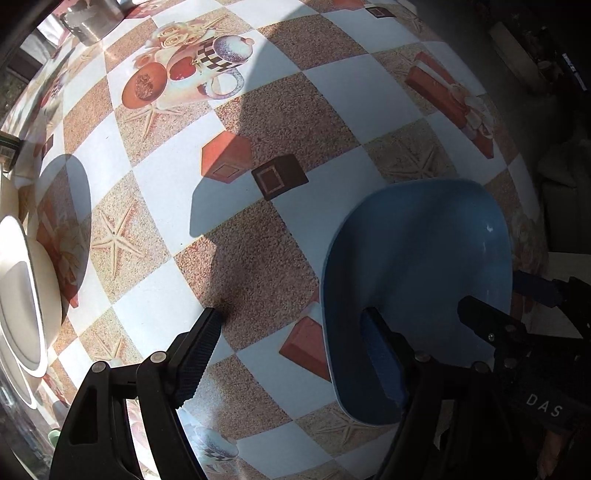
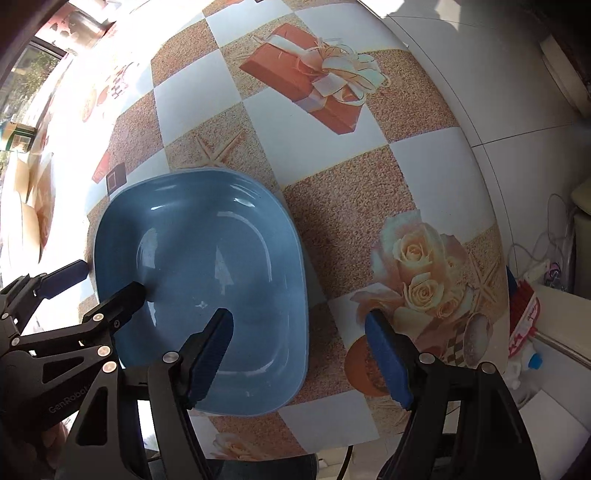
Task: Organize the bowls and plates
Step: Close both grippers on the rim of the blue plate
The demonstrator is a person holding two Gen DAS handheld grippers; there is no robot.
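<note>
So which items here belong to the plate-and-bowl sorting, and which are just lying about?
Job:
- blue bowl, straddled by both open grippers
- stacked white dishes
- left gripper
- right gripper

Lying about:
- metal pot
- patterned tablecloth
- clutter beside the table

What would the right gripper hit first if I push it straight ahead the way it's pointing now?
Probably the blue dish: the right gripper is open, and its left finger already overlaps the dish's near edge, while its right finger hangs over the patterned tablecloth. Depth is unclear, so it may pass just above the rim.
</note>
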